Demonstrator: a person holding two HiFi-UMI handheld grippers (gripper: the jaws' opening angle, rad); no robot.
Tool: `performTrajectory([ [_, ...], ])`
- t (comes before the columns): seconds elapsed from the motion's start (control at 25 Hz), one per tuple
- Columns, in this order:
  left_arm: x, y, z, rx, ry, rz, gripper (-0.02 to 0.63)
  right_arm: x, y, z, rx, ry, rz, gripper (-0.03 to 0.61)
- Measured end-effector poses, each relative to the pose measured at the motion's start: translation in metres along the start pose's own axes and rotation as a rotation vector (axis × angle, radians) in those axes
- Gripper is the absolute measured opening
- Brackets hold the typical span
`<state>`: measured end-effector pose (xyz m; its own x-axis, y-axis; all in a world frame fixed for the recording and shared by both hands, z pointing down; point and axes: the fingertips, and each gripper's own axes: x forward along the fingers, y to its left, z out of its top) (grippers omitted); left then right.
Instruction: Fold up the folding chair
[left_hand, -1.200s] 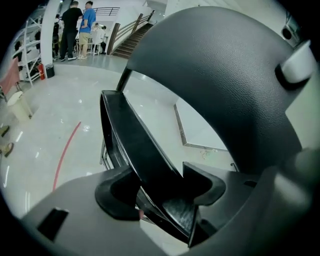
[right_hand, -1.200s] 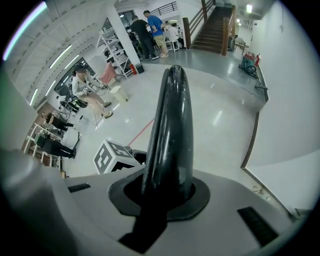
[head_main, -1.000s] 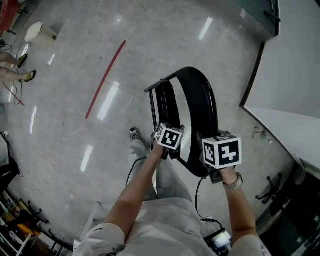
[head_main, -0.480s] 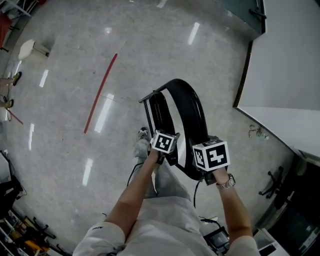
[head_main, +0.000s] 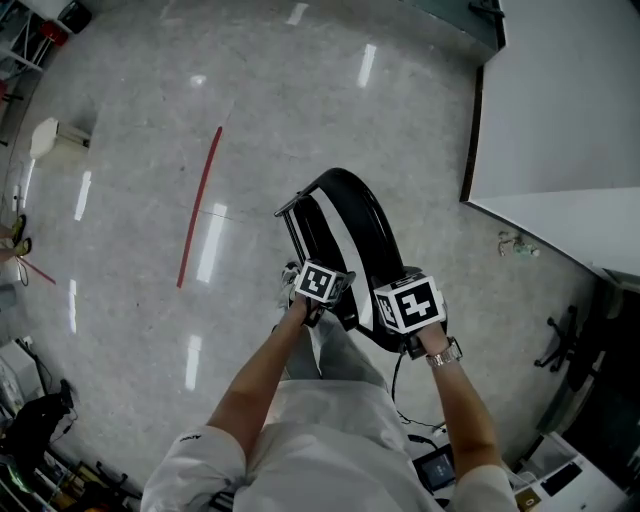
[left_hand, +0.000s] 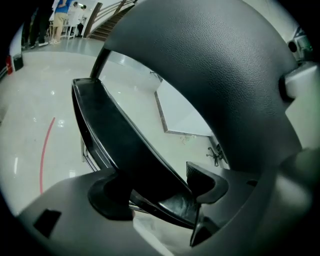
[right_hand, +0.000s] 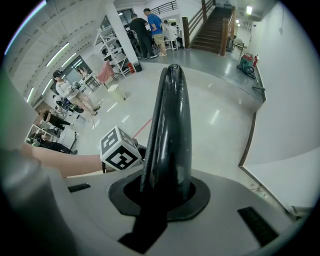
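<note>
The left tool (left_hand: 155, 192) has its jaws spread wide, and they have just been opening. The edge of the folding chair's thin black panel (left_hand: 120, 135) runs between them, but I see no pinch on it. The right tool (right_hand: 162, 192) is set narrow and clamped on the top edge of the curved black panel (right_hand: 170, 130), which stands straight up out of its jaws. I can't say for sure which panel is the seat and which the back.

The folding chair (head_main: 350, 230) stands on the polished floor (head_main: 130, 150) right in front of the person, close to their legs. It looks nearly flat, with only a slim gap showing between the two panels, so I'd judge the fold mostly done and the last squeeze or a regrip in hand.

To do it well, I'd keep the right tool's clamp firm so the chair stays upright. The left tool should take a square bite on its panel's edge, then draw that panel flat against the other. Its jaws belong on the outer rim, not in the closing gap. The chair's legs should stay planted and clear of the person's shoe (head_main: 291, 272).
</note>
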<state>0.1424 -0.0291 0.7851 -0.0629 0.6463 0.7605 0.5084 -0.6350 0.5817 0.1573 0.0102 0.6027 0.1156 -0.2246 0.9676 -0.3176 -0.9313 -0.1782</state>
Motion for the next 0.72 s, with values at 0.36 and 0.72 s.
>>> performTrajectory([
  [0.36, -0.025, -0.016, 0.003, -0.032, 0.051, -0.191, 0.368, 0.0, -0.009, -0.003, 0.006, 0.007, -0.002, 0.063],
  [0.72, -0.141, -0.048, 0.089, 0.594, -0.155, -0.094, 0.195, -0.001, -0.016, -0.005, 0.002, -0.003, 0.004, 0.064],
])
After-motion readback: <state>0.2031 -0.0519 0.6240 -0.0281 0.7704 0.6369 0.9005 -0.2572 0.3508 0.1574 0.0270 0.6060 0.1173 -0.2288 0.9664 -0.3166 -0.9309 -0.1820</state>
